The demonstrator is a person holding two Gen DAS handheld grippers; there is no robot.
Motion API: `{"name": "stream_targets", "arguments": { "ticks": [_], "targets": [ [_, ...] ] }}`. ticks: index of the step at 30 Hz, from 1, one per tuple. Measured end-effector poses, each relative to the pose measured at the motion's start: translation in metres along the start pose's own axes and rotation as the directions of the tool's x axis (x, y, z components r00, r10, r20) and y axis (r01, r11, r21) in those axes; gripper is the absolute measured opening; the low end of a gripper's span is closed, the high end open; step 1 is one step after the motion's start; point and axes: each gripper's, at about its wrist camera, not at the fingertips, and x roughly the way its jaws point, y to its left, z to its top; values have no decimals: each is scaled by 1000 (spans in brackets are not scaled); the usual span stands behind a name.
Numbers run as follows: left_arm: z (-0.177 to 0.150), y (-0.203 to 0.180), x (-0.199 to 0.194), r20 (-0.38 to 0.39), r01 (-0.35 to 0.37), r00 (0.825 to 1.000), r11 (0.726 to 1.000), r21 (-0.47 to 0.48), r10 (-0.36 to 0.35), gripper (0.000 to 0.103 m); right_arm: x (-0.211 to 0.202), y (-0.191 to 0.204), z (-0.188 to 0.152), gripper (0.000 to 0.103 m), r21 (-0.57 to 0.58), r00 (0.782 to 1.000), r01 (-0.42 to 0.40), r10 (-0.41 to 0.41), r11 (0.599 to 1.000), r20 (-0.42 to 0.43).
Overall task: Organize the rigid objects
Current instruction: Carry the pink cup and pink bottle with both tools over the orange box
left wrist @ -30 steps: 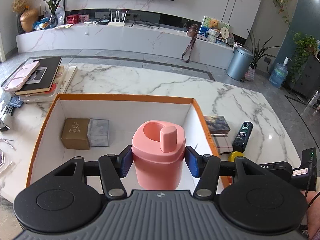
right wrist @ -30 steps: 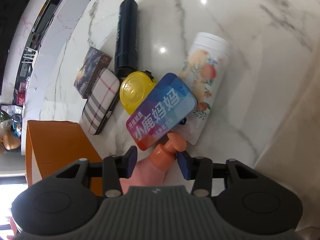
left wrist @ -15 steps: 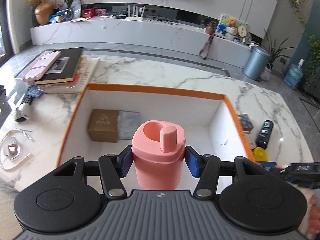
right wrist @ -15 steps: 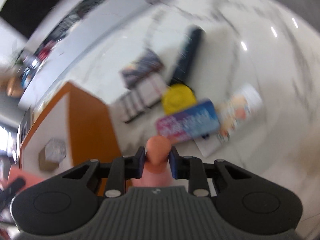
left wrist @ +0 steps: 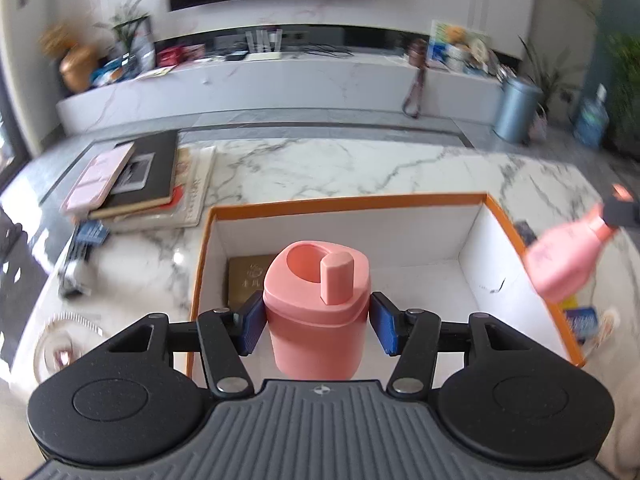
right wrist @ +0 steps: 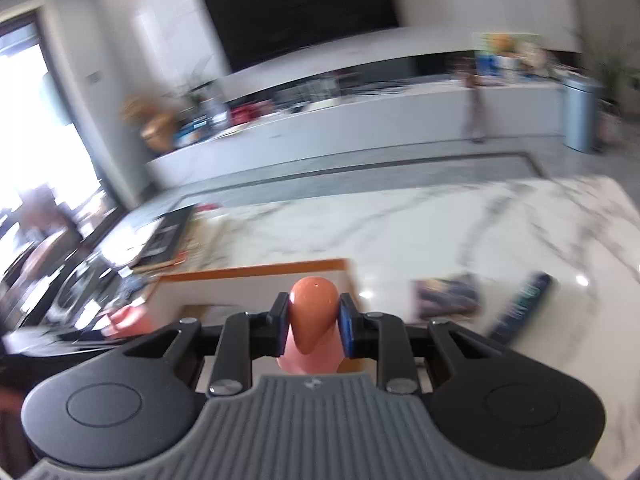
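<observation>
My left gripper [left wrist: 316,322] is shut on a pink lidded cup [left wrist: 316,292] and holds it upright over the near left part of a white box with an orange rim [left wrist: 348,200]. A brown carton [left wrist: 246,284] lies in the box behind the cup. My right gripper [right wrist: 314,316] is shut on the orange cap of a pink bottle [right wrist: 312,300], which hangs below it. In the left wrist view that bottle [left wrist: 564,256] is tilted in the air over the box's right wall.
A stack of books [left wrist: 132,176], a remote [left wrist: 76,260] and a plate [left wrist: 64,344] lie left of the box. To its right are a blue pack [left wrist: 582,320], a dark bottle [right wrist: 520,308] and a small printed box [right wrist: 446,296]. Bare marble lies behind the box.
My right gripper closed on the bottle's cap, lifted it off the table and rolled level, now near the box. My left gripper, still holding the cup, shifted left over the box.
</observation>
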Motion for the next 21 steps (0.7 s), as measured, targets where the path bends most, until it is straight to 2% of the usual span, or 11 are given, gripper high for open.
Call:
{"name": "stream_targets", "arguments": {
  "ticks": [4, 8, 11, 13, 16, 21],
  "targets": [
    [-1, 0, 23, -45, 8, 999, 992, 123, -3, 64, 35, 31, 2, 26, -101, 995, -81, 74, 992, -73],
    [-3, 3, 45, -128, 14, 992, 977, 214, 14, 64, 75, 48, -8, 26, -118, 980, -121, 100, 986, -174],
    [-4, 6, 58, -181, 36, 983, 963, 266, 13, 64, 101, 55, -15, 26, -124, 970, -118, 87, 985, -227],
    [-5, 4, 64, -206, 54, 978, 944, 326, 15, 64, 114, 58, -16, 26, -135, 967, -118, 83, 984, -242],
    [-9, -1, 72, -228, 81, 974, 901, 426, 20, 64, 124, 62, -16, 26, -152, 963, -129, 87, 980, -254],
    [-14, -5, 87, -264, 90, 963, 856, 508, 55, 64, 137, 65, -14, 26, -159, 960, -127, 82, 979, -267]
  ]
}}
